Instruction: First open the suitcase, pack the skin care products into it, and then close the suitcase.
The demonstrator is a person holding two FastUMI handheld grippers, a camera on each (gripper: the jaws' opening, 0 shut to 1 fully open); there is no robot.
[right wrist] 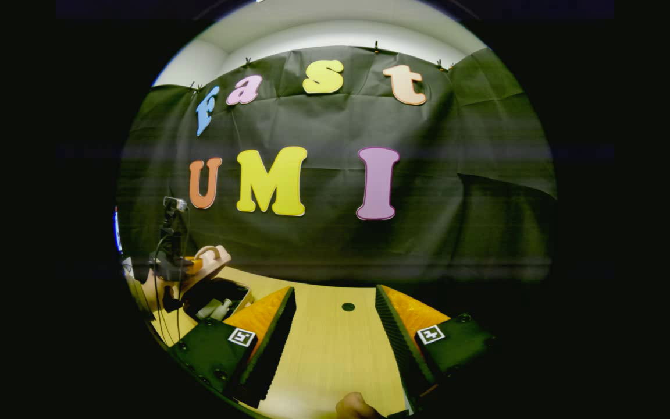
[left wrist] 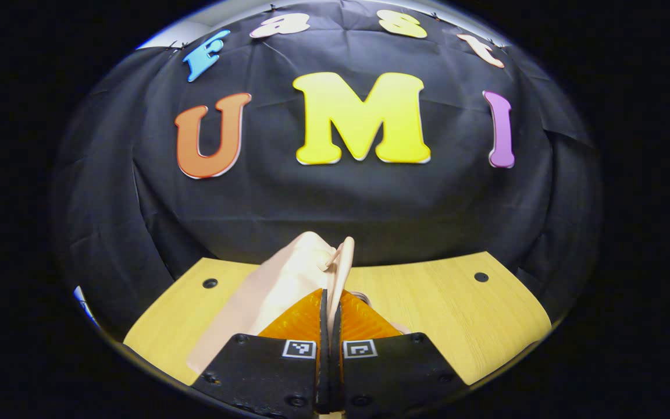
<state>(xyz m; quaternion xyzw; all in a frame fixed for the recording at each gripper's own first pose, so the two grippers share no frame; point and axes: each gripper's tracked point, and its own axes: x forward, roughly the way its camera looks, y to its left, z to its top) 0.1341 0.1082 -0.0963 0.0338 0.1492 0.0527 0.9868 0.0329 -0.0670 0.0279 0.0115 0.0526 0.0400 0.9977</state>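
- At the left edge of the right gripper view, one pale pink suitcase (right wrist: 210, 265) is seen on the wooden table (right wrist: 323, 349), its lid raised and tilted above a dark interior.
- Two pale bottles (right wrist: 214, 308) are counted lying inside that open interior, side by side; whether more skin care items lie deeper cannot be told.
- One other gripper, the left gripper (right wrist: 181, 265), is seen at the raised lid, with cables hanging from it and a hand (right wrist: 152, 288) below it.
- Across the bottom of the same view, the right gripper (right wrist: 335, 317) is shown with its two fingers spread wide and nothing between them; bare table lies in the gap, and one dark hole (right wrist: 348, 306) is seen in the tabletop between the tips.
- A fingertip (right wrist: 353, 404) of the holding hand is seen at the bottom edge.
- At the lower centre of the left gripper view, the left gripper (left wrist: 329, 297) is shown nearly closed, its two fingers pinched on the thin edge of the suitcase lid (left wrist: 288, 273), which rises edge-on ahead of them.
- Two dark holes are counted in the table (left wrist: 457, 326), one at the left (left wrist: 210, 283) and one at the right (left wrist: 481, 277); open tabletop runs to the right of the lid as far as the black cloth wall (left wrist: 335, 203).
- The case interior and the bottles are shown by the right gripper view, while the pinch on the lid edge is shown close up by the left gripper view.
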